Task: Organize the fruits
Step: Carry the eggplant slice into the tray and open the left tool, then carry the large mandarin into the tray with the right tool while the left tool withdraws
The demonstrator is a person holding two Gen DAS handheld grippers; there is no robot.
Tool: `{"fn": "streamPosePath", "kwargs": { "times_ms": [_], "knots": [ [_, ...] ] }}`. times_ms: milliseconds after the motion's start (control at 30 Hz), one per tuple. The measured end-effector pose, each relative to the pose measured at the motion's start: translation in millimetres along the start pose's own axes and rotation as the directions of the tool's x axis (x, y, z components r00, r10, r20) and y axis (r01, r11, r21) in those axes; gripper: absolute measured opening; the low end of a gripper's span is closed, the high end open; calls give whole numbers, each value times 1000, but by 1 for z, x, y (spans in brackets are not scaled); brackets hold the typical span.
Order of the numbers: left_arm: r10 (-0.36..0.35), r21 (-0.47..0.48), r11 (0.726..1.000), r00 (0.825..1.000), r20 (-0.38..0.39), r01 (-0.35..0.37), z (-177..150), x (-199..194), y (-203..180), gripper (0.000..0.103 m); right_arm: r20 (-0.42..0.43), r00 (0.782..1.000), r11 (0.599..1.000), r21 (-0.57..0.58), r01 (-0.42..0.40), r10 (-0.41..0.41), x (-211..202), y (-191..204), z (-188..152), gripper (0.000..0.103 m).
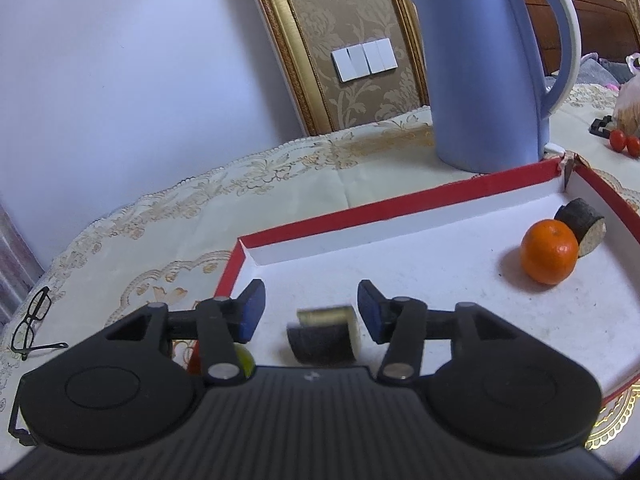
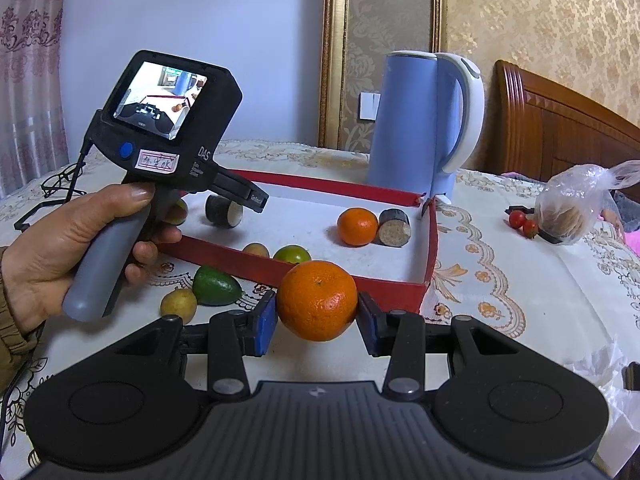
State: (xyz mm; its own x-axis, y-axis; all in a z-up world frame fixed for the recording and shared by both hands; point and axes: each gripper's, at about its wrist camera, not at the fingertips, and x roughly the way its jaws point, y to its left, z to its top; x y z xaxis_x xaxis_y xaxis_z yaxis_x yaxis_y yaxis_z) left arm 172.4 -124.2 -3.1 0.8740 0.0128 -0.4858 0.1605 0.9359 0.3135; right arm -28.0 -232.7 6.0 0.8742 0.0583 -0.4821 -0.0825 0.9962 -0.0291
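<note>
A bedroom in a home, shown by a carved wooden headboard against gold damask wallpaper, a patterned curtain, an embroidered tablecloth carrying a blue electric kettle, folded eyeglasses, and wall light switches.

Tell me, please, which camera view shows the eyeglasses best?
The left wrist view: the eyeglasses lie in plain sight on the tablecloth, frame and temple visible. In the right wrist view they are small, distant and partly behind a cable.
</note>
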Motion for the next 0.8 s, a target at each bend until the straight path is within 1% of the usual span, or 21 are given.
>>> {"fn": "streamPosePath", "kwargs": {
  "times_ms": [167,367,433,500,533,600,667,800],
  "knots": [
    [-1,-11,1000,1000,1,1,-1,-5,6,52,3,1000,1000,-6,3,-3,3,-1,6,42],
    [14,-18,1000,1000,9,-14,-5,-16,14,66,1,1000,1000,-2,23,-23,12,-8,16,42],
    [17,-26,1000,1000,15,-17,-7,-22,19,77,2,1000,1000,-5,29,-29,16,-10,21,42],
    [25,-26,999,999,23,-25,-10,-29,22,79,4,999,999,-13,36,-36,21,-11,27,42],
    [26,-25,999,999,22,-25,-11,-30,23,82,3,999,999,-16,36,-36,24,-12,30,42],
    [29,-27,999,999,13,-29,-14,-34,26,86,-2,999,999,-20,38,-38,31,-13,35,42],
    [26,-35,999,1000,6,-26,-17,-36,31,87,-7,999,998,-32,47,-48,39,-13,41,42],
    [29,-56,998,999,-19,-30,-24,-40,40,94,-17,998,997,-49,57,-58,54,-14,53,42]
  ]
}}
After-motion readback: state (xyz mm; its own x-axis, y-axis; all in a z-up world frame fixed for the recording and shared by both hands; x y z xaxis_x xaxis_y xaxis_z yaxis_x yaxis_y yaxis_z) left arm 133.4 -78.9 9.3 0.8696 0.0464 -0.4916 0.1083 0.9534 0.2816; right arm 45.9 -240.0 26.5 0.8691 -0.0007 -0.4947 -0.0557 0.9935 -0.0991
